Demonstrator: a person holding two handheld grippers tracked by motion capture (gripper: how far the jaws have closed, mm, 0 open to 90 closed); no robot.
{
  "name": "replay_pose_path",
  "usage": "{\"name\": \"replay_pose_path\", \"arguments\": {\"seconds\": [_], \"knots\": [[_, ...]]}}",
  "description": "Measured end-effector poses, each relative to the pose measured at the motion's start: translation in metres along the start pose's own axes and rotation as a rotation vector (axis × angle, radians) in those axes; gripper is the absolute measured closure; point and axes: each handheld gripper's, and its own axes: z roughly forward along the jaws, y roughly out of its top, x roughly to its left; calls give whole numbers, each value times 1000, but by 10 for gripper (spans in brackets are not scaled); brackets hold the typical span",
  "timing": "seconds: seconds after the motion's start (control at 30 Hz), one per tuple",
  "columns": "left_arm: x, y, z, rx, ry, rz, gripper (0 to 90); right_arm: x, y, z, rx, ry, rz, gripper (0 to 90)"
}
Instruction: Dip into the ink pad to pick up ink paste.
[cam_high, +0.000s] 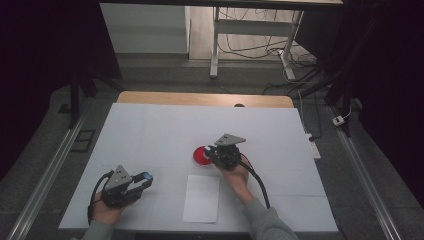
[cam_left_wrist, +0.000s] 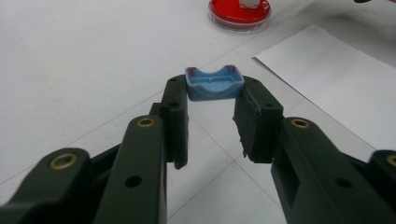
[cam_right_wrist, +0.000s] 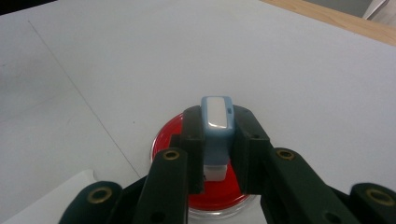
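My left gripper (cam_left_wrist: 214, 97) is shut on a small blue cap (cam_left_wrist: 214, 84), pinched at the jaw tips with its hollow side up. In the high view this gripper (cam_high: 144, 180) lies low at the table's front left with the blue cap (cam_high: 145, 177) at its tip. My right gripper (cam_right_wrist: 217, 128) is shut on a pale blue and white stamp-like block (cam_right_wrist: 216, 121), held upright with its lower end over or on a round red dish (cam_right_wrist: 164, 135). The high view shows the right gripper (cam_high: 209, 154) at the red dish (cam_high: 200, 155) near the table's middle.
A white sheet of paper (cam_high: 201, 198) lies flat on the white table (cam_high: 150, 130), in front of the dish and between my two hands. The red dish (cam_left_wrist: 239, 11) and paper (cam_left_wrist: 336, 79) lie ahead of the left gripper. The table's wooden far edge (cam_high: 200, 98) runs behind.
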Motion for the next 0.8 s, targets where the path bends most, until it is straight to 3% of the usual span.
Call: {"name": "replay_pose_path", "arguments": {"seconds": [0.43,0.8], "knots": [[0,0,0,-1,0,-1,657,0,0,-1,1,-2,0,756],[0,0,0,-1,0,0,656,-3,6,-9,-38,-8,18,756]]}}
